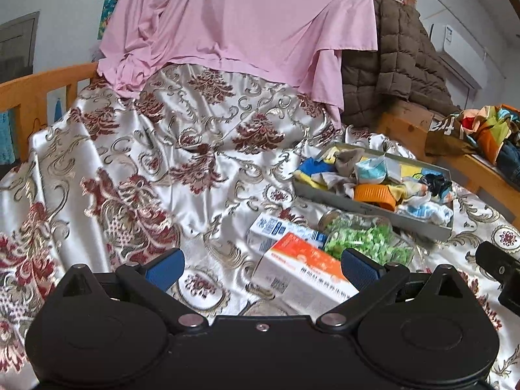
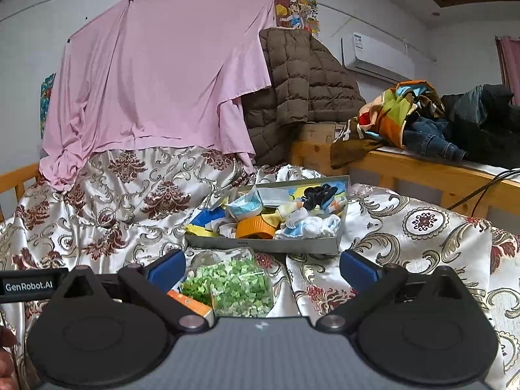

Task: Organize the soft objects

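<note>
A shallow grey tray [image 1: 419,226] [image 2: 269,244] lies on the patterned bedspread, filled with several soft items: rolled socks, cloths, a face mask and an orange ring [image 1: 373,196] [image 2: 255,227]. My left gripper [image 1: 261,265] is open and empty, low over the bedspread, with an orange-and-white carton [image 1: 305,274] between its fingers. My right gripper [image 2: 262,265] is open and empty, just short of the tray, above a clear jar of green bits [image 2: 227,284] [image 1: 364,237].
A blue-and-white carton [image 1: 279,232] lies beside the jar. A pink sheet [image 2: 156,84] and a brown quilted jacket [image 2: 302,87] hang behind. A wooden rail [image 2: 422,169] at right carries piled clothes [image 2: 422,117]. The satin bedspread [image 1: 146,169] spreads left.
</note>
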`<move>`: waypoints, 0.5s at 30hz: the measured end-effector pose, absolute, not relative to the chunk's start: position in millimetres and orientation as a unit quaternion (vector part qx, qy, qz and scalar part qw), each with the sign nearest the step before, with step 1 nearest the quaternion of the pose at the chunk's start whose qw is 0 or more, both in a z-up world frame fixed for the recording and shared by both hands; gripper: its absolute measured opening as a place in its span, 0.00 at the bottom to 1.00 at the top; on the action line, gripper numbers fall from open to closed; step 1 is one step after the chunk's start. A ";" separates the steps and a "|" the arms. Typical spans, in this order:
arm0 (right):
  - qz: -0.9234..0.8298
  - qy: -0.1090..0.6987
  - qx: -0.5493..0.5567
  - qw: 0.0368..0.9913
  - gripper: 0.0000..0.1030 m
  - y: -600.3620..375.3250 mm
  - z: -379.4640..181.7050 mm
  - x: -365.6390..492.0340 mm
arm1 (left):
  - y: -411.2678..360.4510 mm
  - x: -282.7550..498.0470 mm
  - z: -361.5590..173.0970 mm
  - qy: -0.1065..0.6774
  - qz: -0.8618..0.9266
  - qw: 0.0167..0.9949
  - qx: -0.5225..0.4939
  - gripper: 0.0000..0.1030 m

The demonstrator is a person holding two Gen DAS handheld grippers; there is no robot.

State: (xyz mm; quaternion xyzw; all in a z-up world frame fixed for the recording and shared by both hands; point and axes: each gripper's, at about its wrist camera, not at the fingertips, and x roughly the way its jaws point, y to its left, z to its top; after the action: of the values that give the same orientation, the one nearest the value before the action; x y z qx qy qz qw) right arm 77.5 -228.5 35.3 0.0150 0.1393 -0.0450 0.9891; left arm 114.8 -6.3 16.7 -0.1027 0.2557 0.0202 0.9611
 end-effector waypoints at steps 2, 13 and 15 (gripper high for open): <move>-0.050 0.142 0.012 0.989 1.00 -227.5 34.7 75.7 | -7.1 110.3 15.2 0.259 0.022 0.960 -0.102 0.99; -0.044 0.153 0.021 0.987 1.00 -226.5 31.6 66.5 | 0.6 86.9 10.5 0.271 0.051 0.954 -0.120 0.99; -0.041 0.158 0.023 0.986 1.00 -225.8 30.5 65.6 | 2.0 83.9 11.3 0.271 0.058 0.954 -0.118 0.99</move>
State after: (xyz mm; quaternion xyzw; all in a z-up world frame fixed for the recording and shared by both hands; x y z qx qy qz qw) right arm 65.6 -225.8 30.5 0.0234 0.1582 -0.0406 0.9863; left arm 83.9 2.0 11.3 -0.1180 0.2710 0.0580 0.9536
